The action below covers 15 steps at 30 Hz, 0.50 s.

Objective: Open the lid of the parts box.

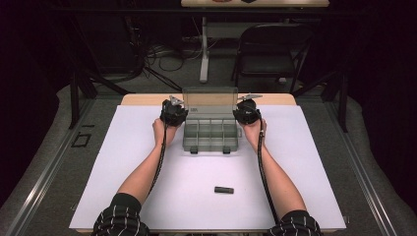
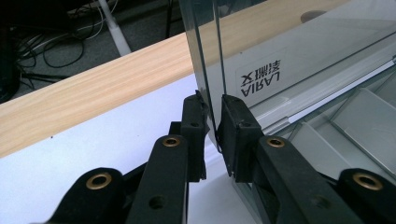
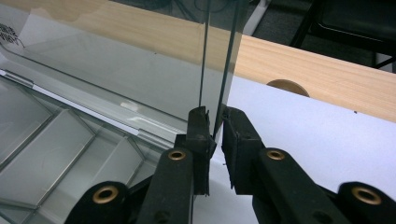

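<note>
So, clear plastic box (image 1: 210,132) sitting mid-desk (image 1: 147,162) on the white sheet, lid (image 1: 210,97) standing upright at 12 o'clock. Left tool (image 2: 212,123) clamped on the lid's 9 o'clock edge, right tool (image 3: 215,128) clamped on its 3 o'clock edge. Small black stick (image 1: 223,190) lying at 6 o'clock, well apart.

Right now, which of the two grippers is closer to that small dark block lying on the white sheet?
Right, narrowly. The small dark block lies near the table's front, slightly right of centre. The right gripper pinches the clear plastic box lid's right edge; the left gripper pinches its left edge, farther away.
</note>
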Available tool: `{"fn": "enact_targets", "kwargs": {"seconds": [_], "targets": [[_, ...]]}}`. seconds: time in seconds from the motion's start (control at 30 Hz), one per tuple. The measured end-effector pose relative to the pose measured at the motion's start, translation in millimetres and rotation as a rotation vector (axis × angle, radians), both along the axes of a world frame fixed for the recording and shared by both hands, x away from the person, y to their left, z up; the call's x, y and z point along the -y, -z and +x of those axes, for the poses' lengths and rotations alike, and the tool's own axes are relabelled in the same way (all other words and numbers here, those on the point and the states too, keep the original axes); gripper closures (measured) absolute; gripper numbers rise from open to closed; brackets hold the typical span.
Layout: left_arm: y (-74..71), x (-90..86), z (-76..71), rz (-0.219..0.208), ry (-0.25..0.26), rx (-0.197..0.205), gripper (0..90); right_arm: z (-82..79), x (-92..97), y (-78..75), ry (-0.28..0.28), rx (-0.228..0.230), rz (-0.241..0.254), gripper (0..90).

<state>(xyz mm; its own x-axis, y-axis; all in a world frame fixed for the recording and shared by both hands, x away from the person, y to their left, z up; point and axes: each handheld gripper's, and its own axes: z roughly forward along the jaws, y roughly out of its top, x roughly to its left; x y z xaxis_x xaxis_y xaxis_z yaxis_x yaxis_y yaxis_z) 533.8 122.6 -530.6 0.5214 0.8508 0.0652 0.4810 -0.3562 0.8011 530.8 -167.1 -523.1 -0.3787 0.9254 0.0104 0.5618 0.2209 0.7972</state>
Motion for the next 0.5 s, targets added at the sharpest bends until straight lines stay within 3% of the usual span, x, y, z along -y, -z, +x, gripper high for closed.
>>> {"fn": "enact_targets", "kwargs": {"seconds": [0.5], "targets": [[6.9,3.5,2.1,0.028,-0.008,-0.005,79.1,0.8,0.1,8.6,-0.003,-0.016,-0.012,81.1]]}}
